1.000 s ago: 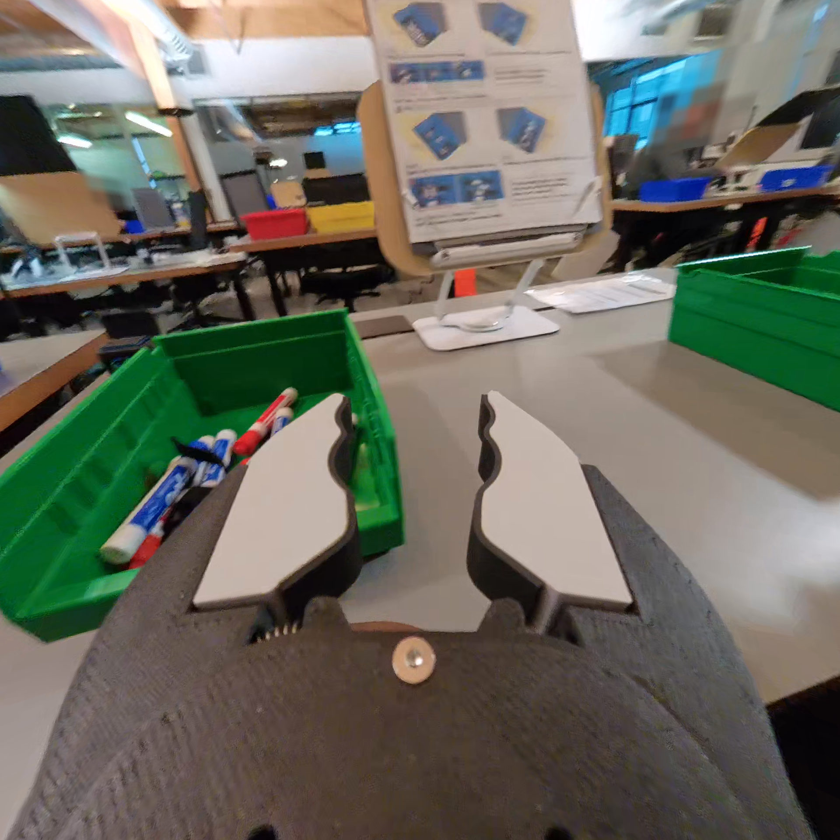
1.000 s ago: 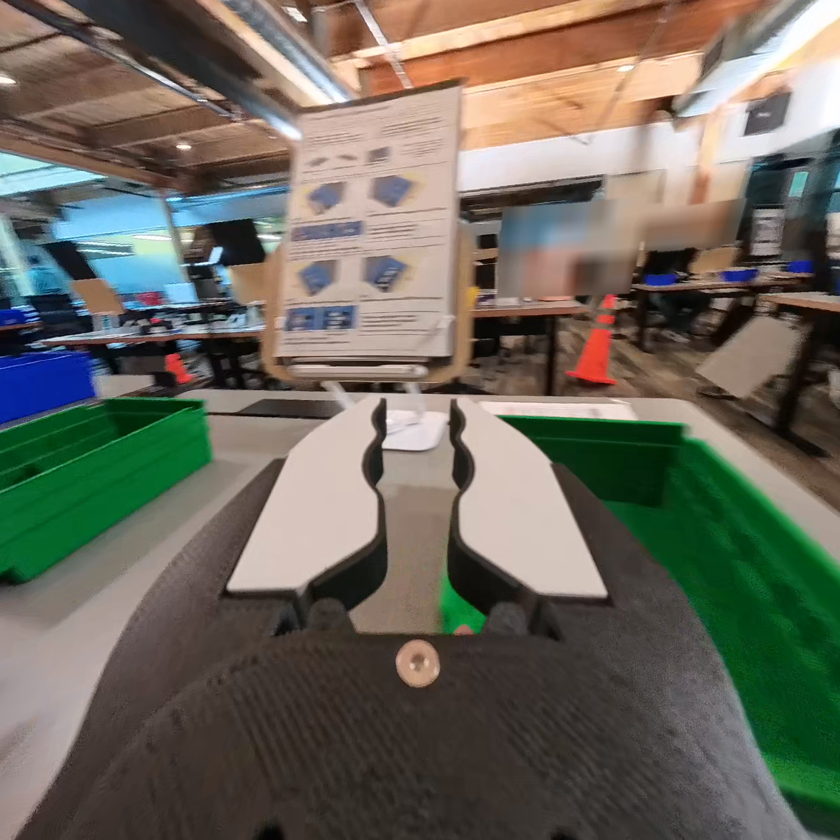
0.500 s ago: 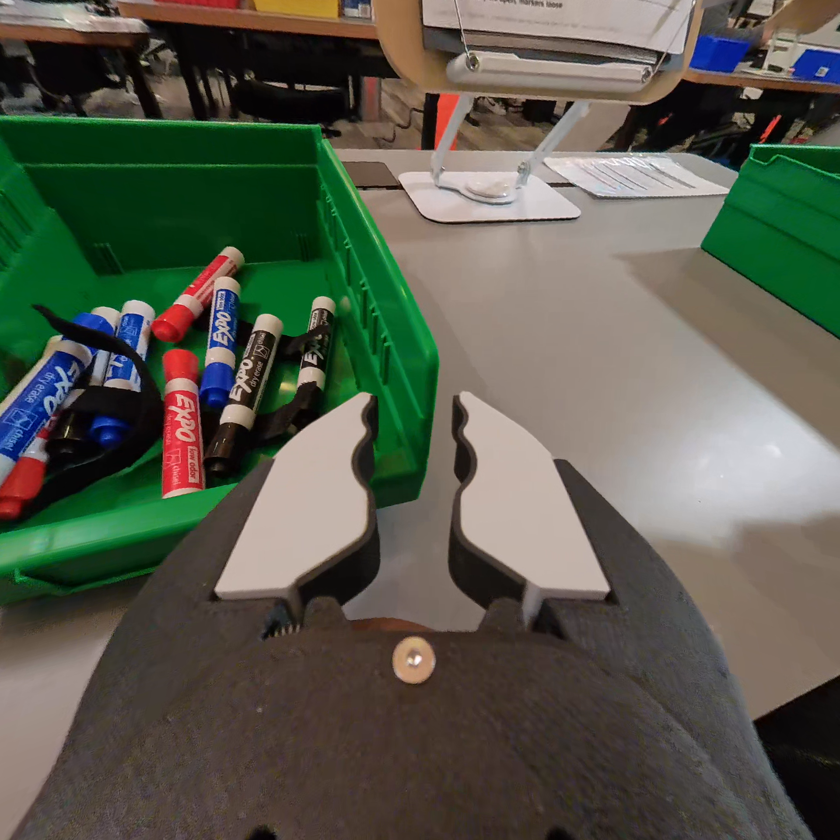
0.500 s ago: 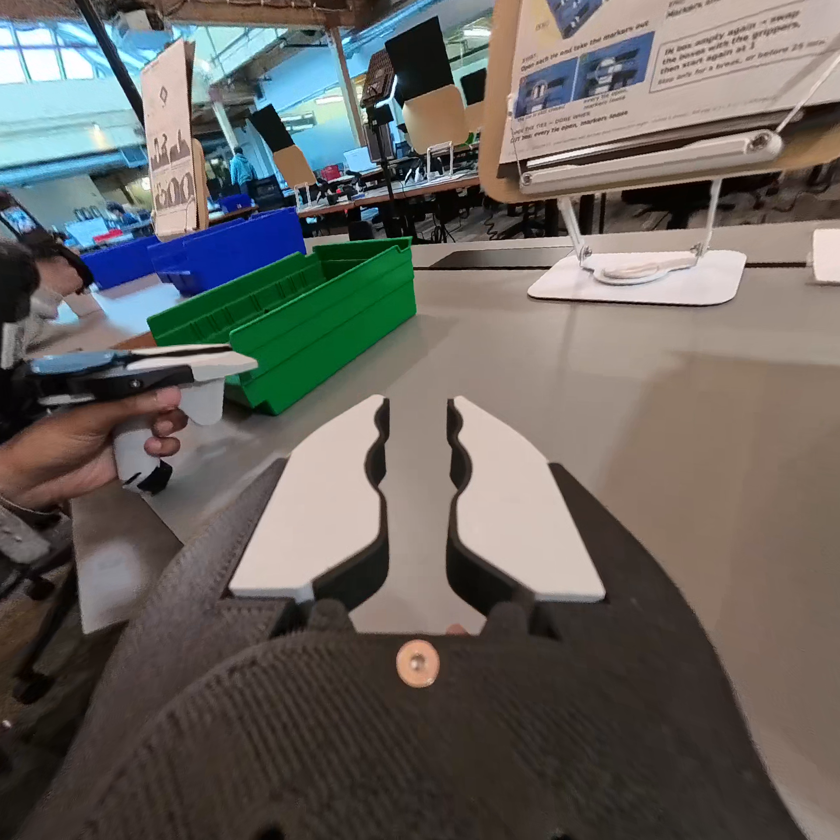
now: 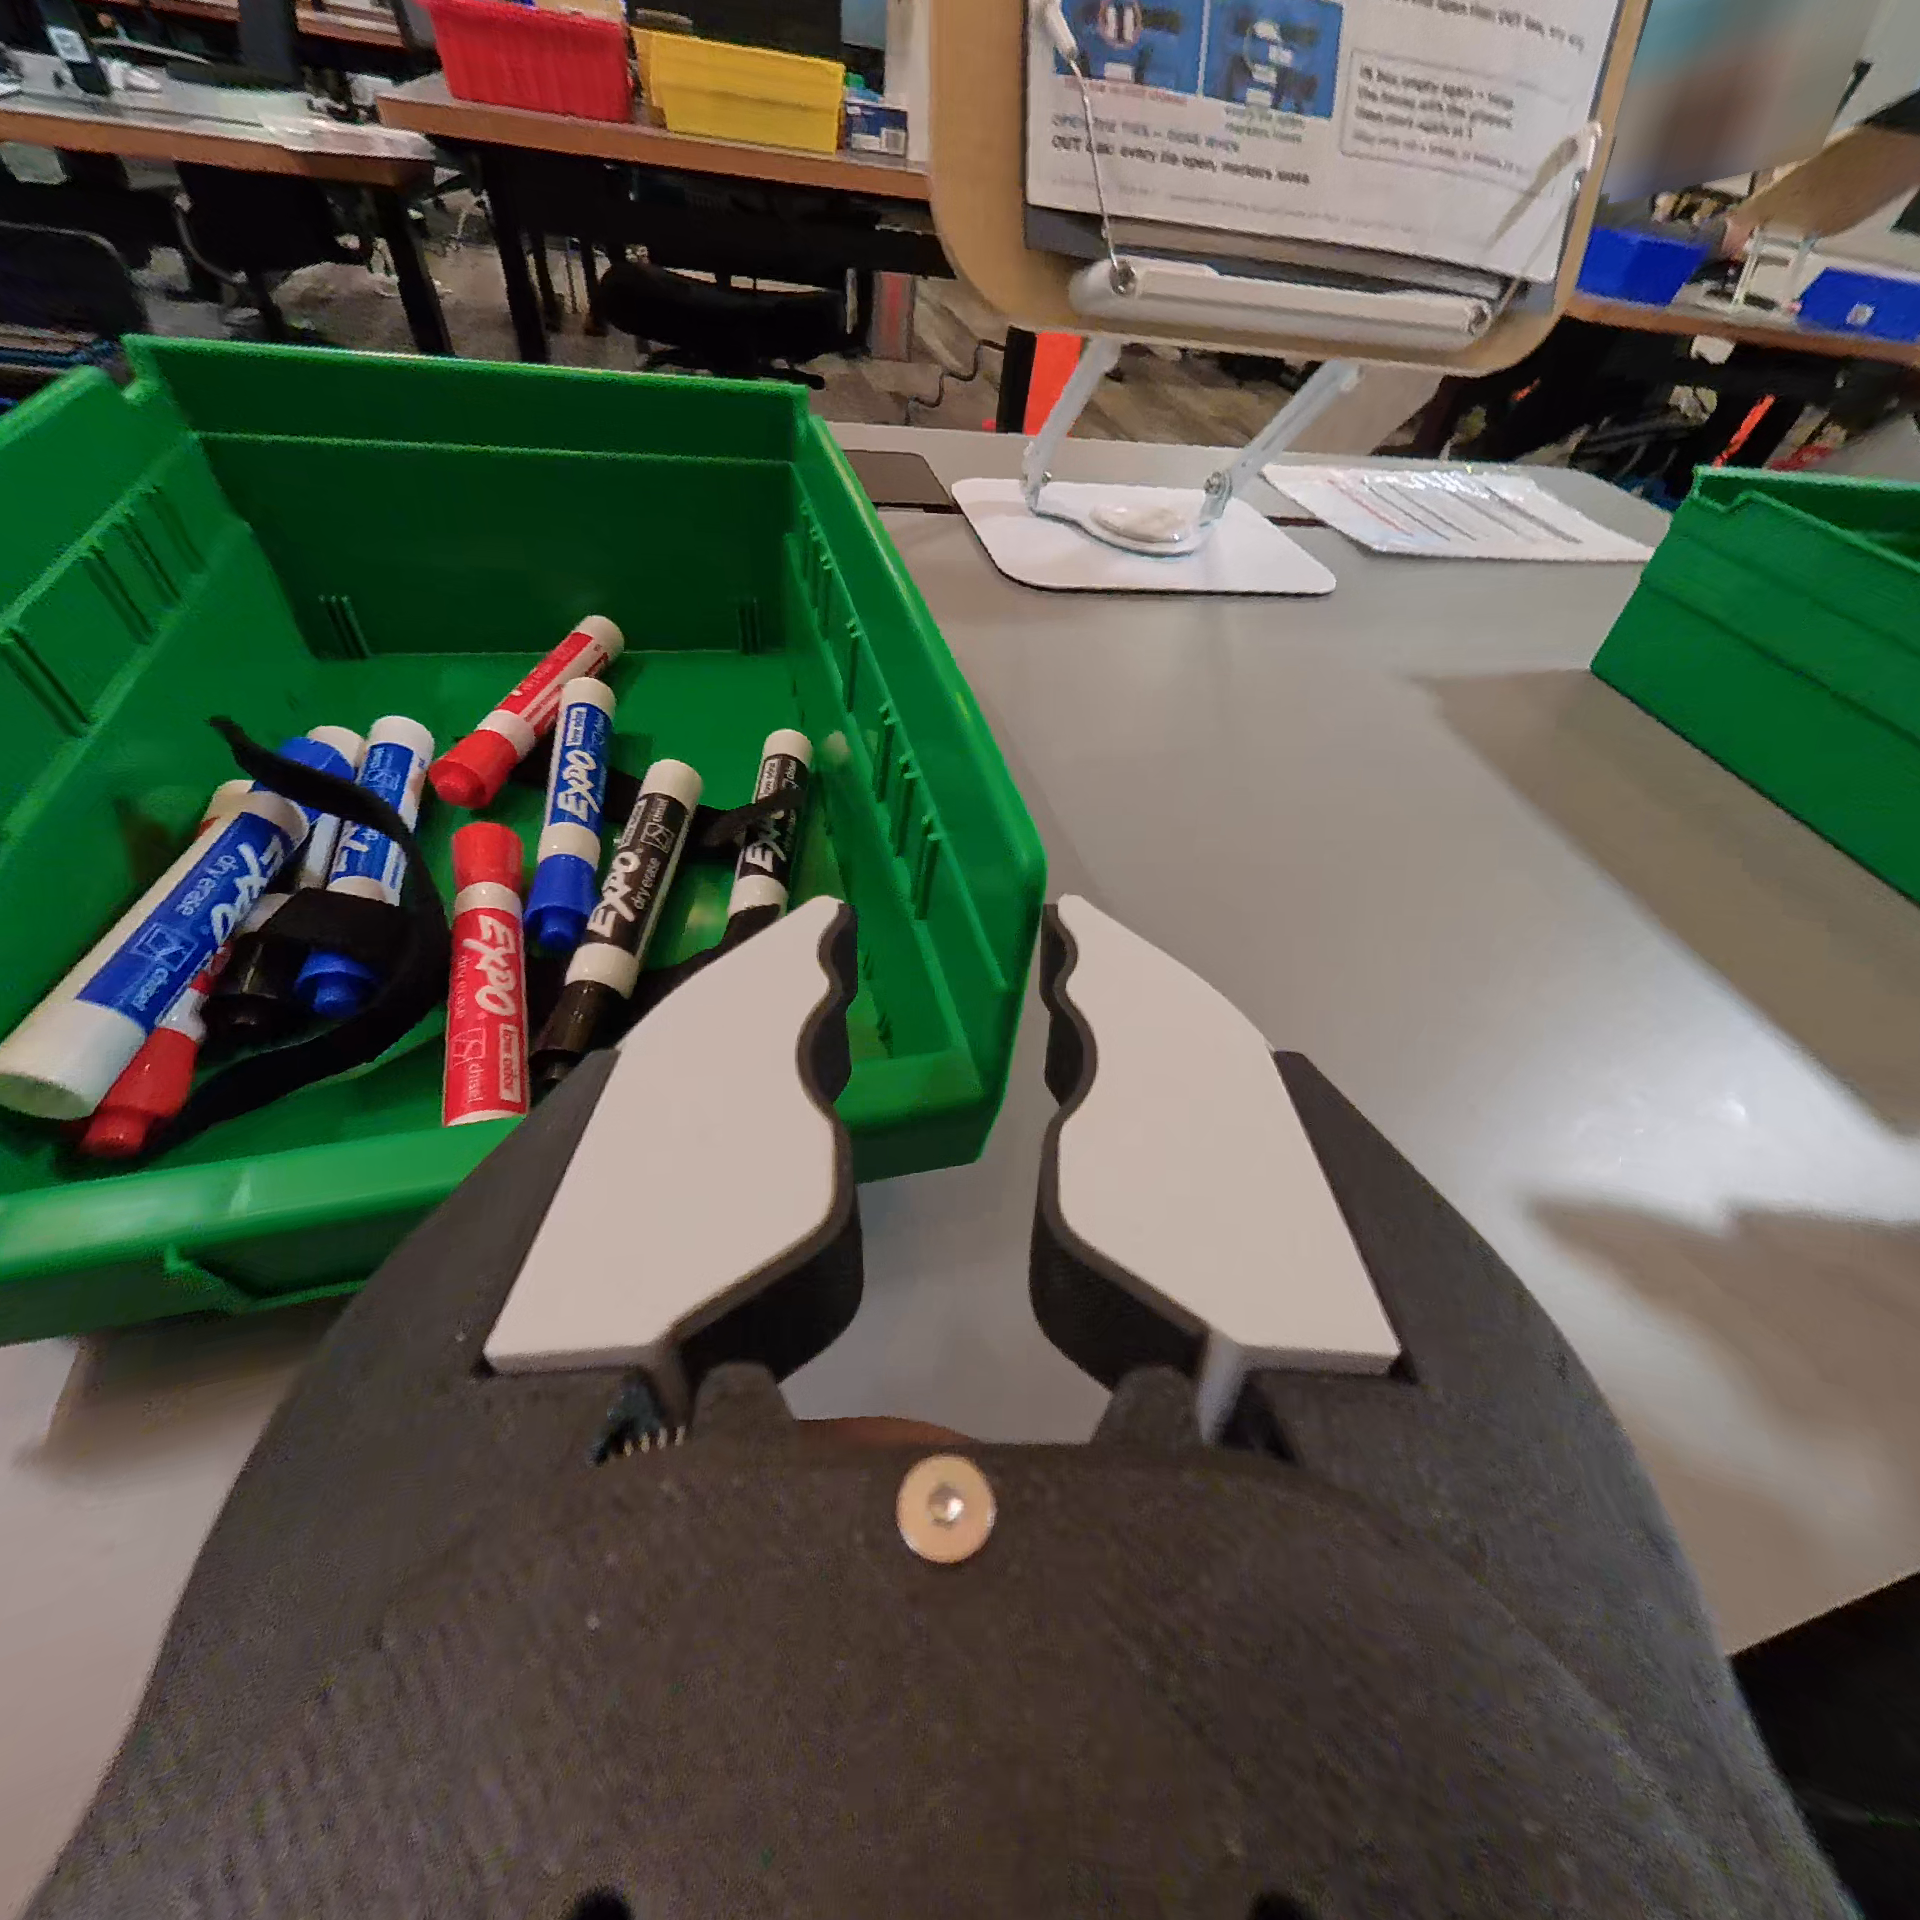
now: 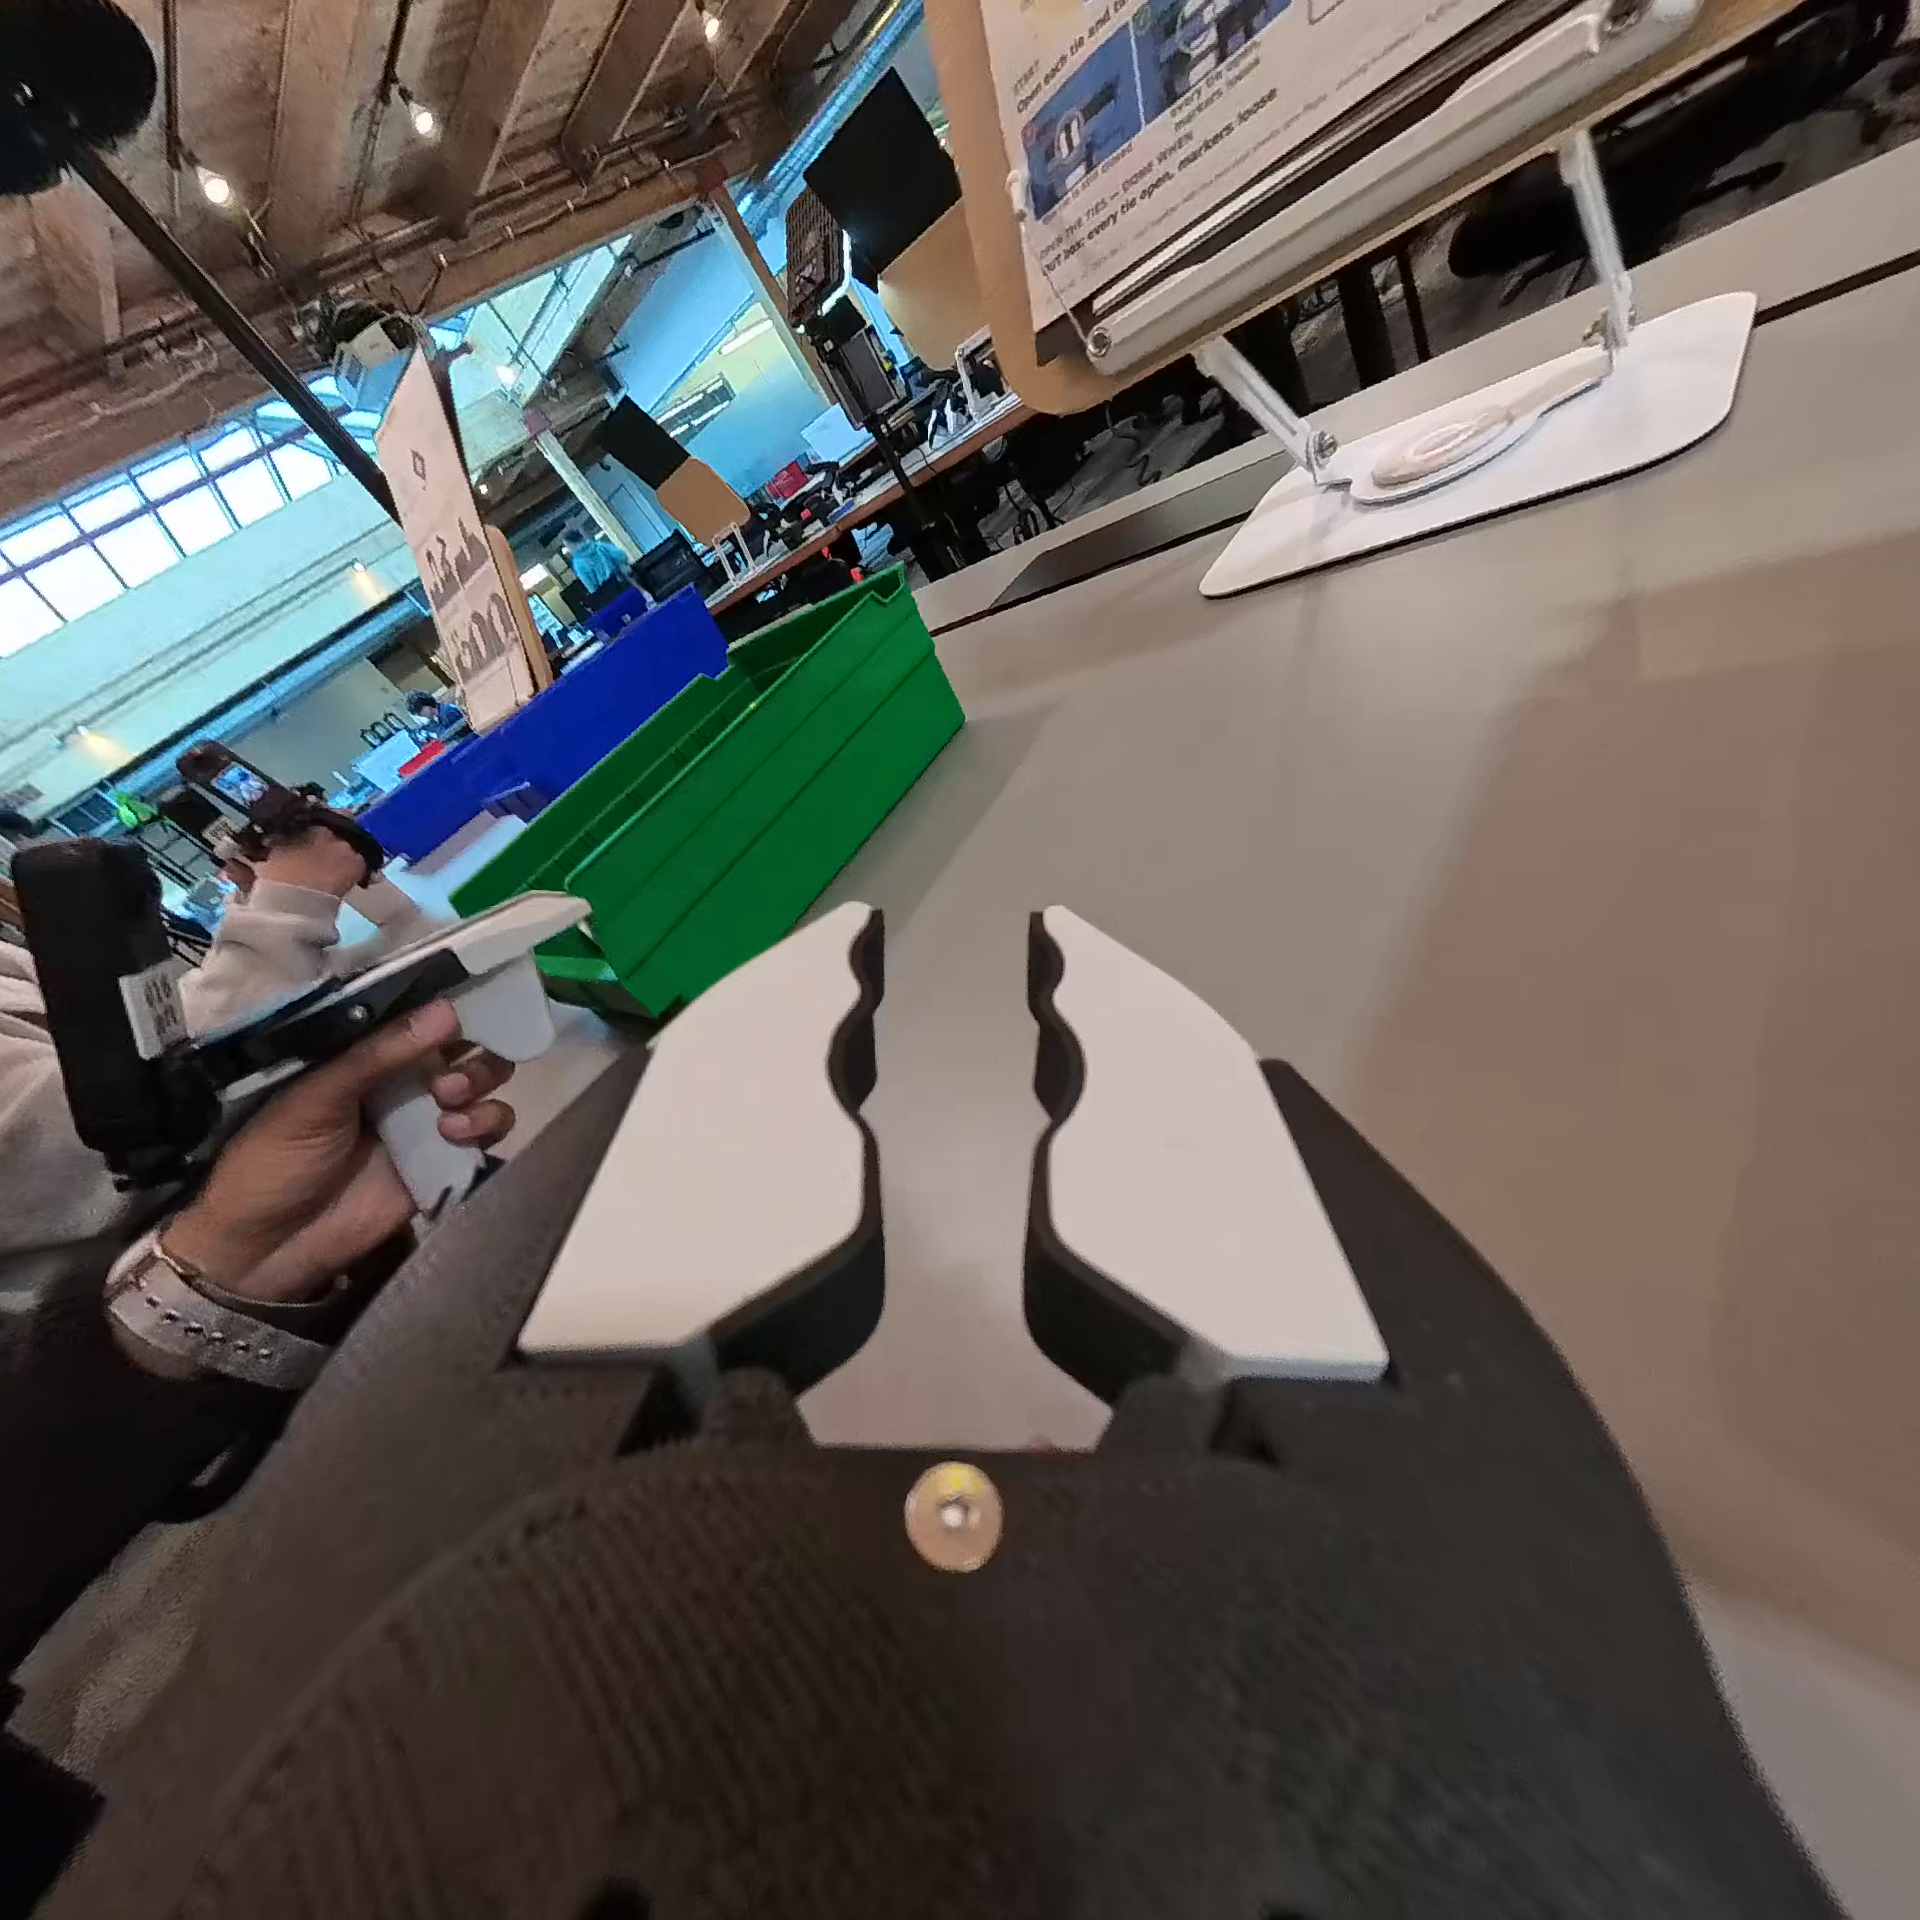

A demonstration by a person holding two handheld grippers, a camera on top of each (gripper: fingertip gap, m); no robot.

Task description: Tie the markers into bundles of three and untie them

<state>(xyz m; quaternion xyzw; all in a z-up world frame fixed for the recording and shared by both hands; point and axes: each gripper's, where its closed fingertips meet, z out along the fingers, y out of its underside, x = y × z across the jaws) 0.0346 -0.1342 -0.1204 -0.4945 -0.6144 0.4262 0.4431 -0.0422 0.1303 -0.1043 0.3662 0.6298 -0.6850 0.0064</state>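
Left wrist view: left gripper (image 5: 945,935), jaws narrowly parted and empty, hovers at the near right corner of the green bin (image 5: 935,831); markers (image 5: 582,831) lie ahead-left. Right gripper (image 6: 954,935), likewise narrow, hovers over bare table (image 6: 1455,831).

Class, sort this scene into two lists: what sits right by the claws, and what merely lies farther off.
By the claws: left claw, open, at green bin; markers, black strap inside; right claw, open, above table.
Farther off: document stand; second green bin; blue bins.
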